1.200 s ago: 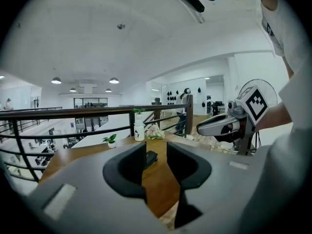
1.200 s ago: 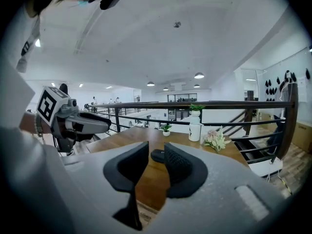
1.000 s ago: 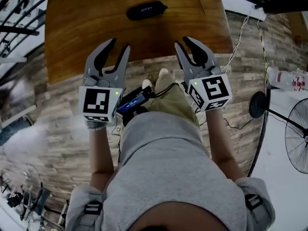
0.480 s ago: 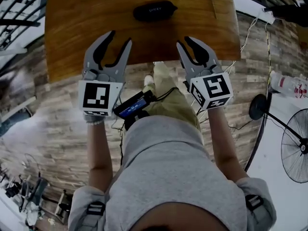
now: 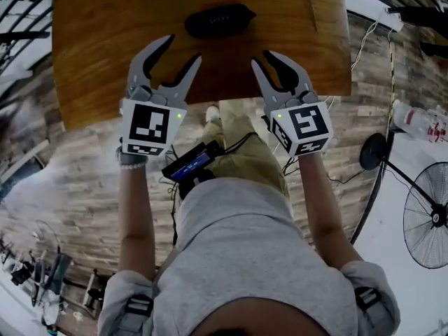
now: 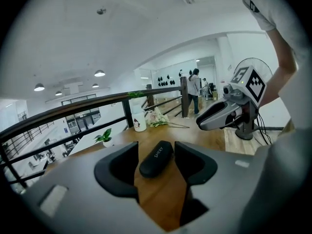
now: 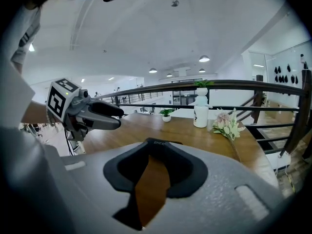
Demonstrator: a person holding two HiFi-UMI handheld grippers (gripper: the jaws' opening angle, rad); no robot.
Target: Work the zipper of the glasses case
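**A:** Jaws status, both sides?

**B:** Left gripper: jaws are opening and spread wide, with nothing pinched. The glasses case lines up with the gap in the left gripper view, but it lies further out on the table, untouched.

**A:** Right?

**B:** Right gripper: jaws are narrowly parted and empty. Only table wood shows through the gap. The tips may nearly meet; its own view is too foreshortened to be sure.

**A:** Case position?

**B:** The black case lies flat on the wooden table, toward the far side. It is ahead of both grippers and sits between their lines. Lettering on top faces up. I can't make out the zipper pull from any view.

**A:** Grippers relative to the table?

**B:** Both hover over the near edge, side by side and apart, pointing at the case.

**A:** Other items?

**B:** White bottle, bunch of flowers and small potted plant, all at the far side by the railing, well clear of the case.
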